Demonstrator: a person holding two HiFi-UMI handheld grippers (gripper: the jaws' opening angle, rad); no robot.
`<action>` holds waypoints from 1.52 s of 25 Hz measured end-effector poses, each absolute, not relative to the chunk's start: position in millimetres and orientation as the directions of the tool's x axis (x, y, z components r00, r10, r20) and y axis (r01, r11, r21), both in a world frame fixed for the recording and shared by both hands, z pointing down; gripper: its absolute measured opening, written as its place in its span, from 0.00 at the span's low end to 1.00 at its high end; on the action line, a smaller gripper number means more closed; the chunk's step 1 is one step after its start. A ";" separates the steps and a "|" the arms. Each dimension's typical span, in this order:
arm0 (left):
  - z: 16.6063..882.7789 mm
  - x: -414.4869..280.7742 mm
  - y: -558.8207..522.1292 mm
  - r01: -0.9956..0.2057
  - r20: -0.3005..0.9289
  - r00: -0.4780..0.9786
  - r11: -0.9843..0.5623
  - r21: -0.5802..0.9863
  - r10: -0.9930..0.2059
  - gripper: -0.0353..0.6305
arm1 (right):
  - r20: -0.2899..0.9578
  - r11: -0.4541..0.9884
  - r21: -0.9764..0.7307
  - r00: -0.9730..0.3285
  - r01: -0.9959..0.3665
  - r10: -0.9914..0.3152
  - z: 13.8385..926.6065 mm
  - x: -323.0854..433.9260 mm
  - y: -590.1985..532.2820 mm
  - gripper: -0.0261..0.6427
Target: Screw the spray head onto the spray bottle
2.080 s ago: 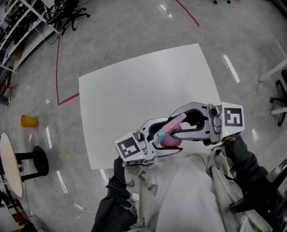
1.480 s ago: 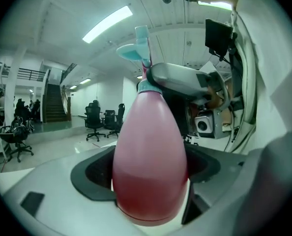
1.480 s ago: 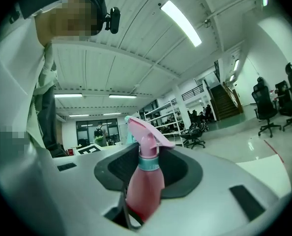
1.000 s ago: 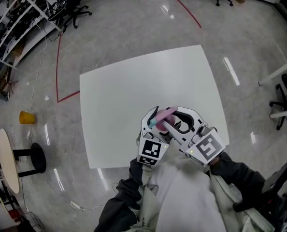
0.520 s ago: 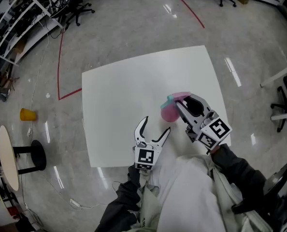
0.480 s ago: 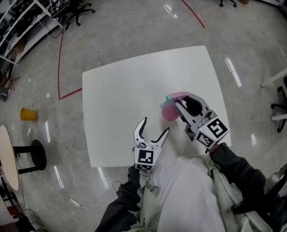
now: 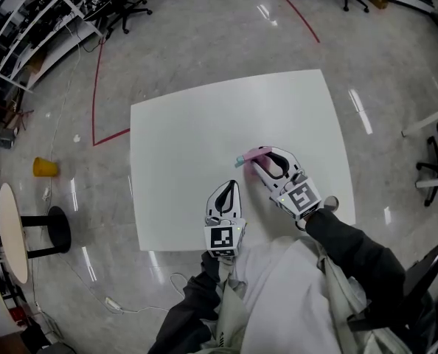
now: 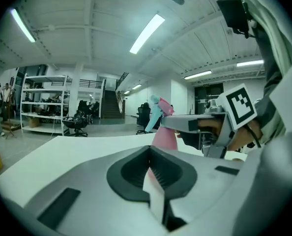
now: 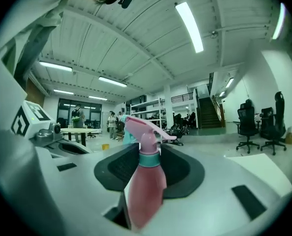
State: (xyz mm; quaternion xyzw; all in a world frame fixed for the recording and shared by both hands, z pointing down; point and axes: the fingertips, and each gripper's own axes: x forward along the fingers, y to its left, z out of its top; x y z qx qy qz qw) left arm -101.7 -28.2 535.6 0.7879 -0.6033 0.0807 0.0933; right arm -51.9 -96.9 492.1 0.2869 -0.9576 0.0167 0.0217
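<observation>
My right gripper (image 7: 267,162) is shut on the body of a pink spray bottle (image 7: 259,153) over the near right part of the white table (image 7: 182,131). The pink spray head (image 9: 138,126) sits on the bottle (image 9: 145,191) above a teal collar (image 9: 149,159), its nozzle toward the left. My left gripper (image 7: 228,186) lies near the table's front edge, shut and empty, a short way left of the bottle. In the left gripper view the bottle (image 8: 163,135) stands upright beyond the closed jaws, with the right gripper (image 8: 205,124) around it. The bottle's base is hidden.
The table's front edge (image 7: 175,248) runs just behind the left gripper. On the floor to the left are a round side table (image 7: 12,234) and a yellow object (image 7: 44,167). Shelving (image 7: 20,21) and office chairs (image 7: 123,2) stand far off. Red tape (image 7: 95,87) marks the floor.
The left gripper let go of the spray head, drew back toward the front edge and shut empty. The right gripper carried the bottle forward over the table and then lower.
</observation>
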 end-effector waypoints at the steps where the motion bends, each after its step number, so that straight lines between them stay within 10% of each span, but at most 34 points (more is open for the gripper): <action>1: 537.5 -101.6 -29.3 -0.965 0.244 0.261 -0.255 0.058 -0.934 0.06 | 0.053 0.843 -0.020 -0.843 -0.537 -0.536 497.2 -51.3 -96.5 0.21; 10: 538.9 -91.7 -24.8 -0.955 0.258 0.296 -0.287 0.073 -0.920 0.06 | 0.149 0.823 -0.056 -0.820 -0.565 -0.553 515.8 -2.3 -74.4 0.35; 14: 540.5 -86.5 -21.2 -0.951 0.270 0.308 -0.290 0.108 -0.912 0.06 | 0.203 0.790 -0.069 -0.784 -0.609 -0.587 525.2 15.4 -64.4 0.03; 38: 547.7 -72.8 -14.5 -0.937 0.309 0.347 -0.338 0.086 -0.885 0.06 | 0.263 0.788 -0.030 -0.765 -0.615 -0.587 540.2 15.5 -54.2 0.03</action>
